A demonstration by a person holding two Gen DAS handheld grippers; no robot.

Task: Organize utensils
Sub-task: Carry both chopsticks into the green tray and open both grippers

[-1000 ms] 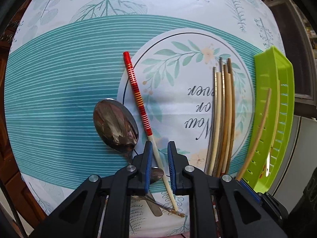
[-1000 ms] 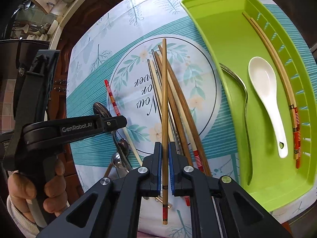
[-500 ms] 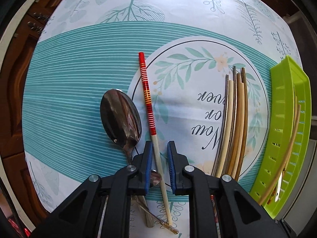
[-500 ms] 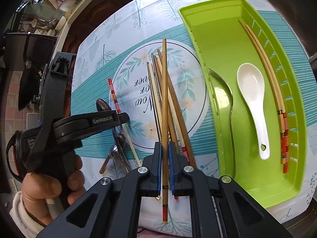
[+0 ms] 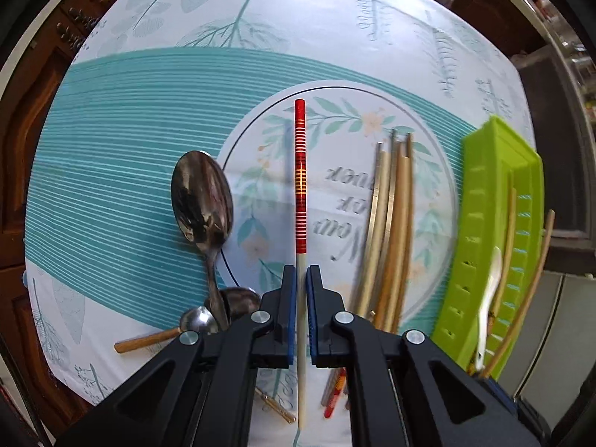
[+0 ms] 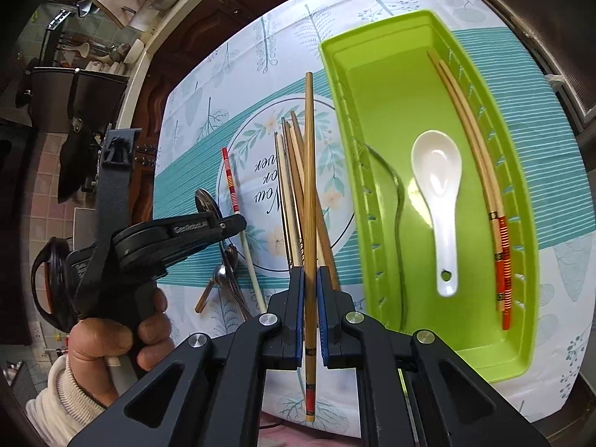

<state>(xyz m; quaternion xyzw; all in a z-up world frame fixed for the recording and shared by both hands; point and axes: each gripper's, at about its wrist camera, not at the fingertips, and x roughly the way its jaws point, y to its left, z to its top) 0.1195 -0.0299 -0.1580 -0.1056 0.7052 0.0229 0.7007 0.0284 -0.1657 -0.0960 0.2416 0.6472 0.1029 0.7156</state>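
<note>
My left gripper (image 5: 301, 273) is shut on a red-banded white chopstick (image 5: 300, 171) and holds it above the tablecloth; both also show in the right wrist view (image 6: 238, 223), the chopstick (image 6: 231, 182) too. My right gripper (image 6: 310, 275) is shut on a brown bamboo chopstick (image 6: 309, 171), lifted over a pile of chopsticks (image 6: 292, 186). The green tray (image 6: 529, 260) to the right holds a white spoon (image 6: 439, 186), a metal utensil (image 6: 396, 201) and two chopsticks (image 6: 480, 171).
A large metal spoon (image 5: 203, 201) lies left of the held chopstick, with smaller spoons (image 5: 223, 309) and a wooden handle (image 5: 145, 341) near the front edge. The chopstick pile (image 5: 391, 231) lies between left gripper and tray (image 5: 480, 231). Dark cabinets surround the table.
My left gripper has closed on the red-banded chopstick and lifted it, now straight between the jaws. My right gripper has risen and shifted toward the tray with its bamboo chopstick.
</note>
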